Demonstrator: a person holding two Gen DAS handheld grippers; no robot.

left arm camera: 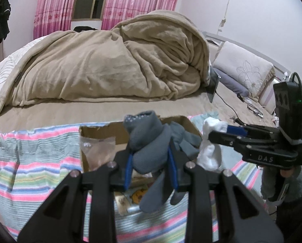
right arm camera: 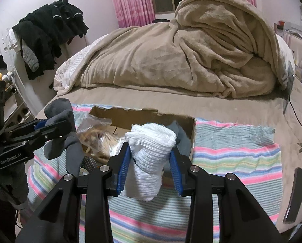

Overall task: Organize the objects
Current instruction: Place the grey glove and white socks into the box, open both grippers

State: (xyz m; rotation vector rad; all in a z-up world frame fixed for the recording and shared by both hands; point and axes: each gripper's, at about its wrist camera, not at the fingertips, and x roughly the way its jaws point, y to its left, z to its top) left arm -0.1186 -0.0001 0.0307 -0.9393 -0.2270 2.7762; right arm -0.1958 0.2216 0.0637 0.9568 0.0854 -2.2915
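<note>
My left gripper is shut on a pair of grey socks and holds them above an open cardboard box. My right gripper is shut on a rolled white sock above the same box. The right gripper also shows in the left wrist view at the right with the white sock. The left gripper shows in the right wrist view at the left with the grey socks. The box holds a clear bag of wooden sticks and small items.
The box lies on a striped towel on a bed. A heaped beige blanket fills the far side. Pillows, a tablet with a cable, and a phone lie at the right. Dark clothes hang at the left.
</note>
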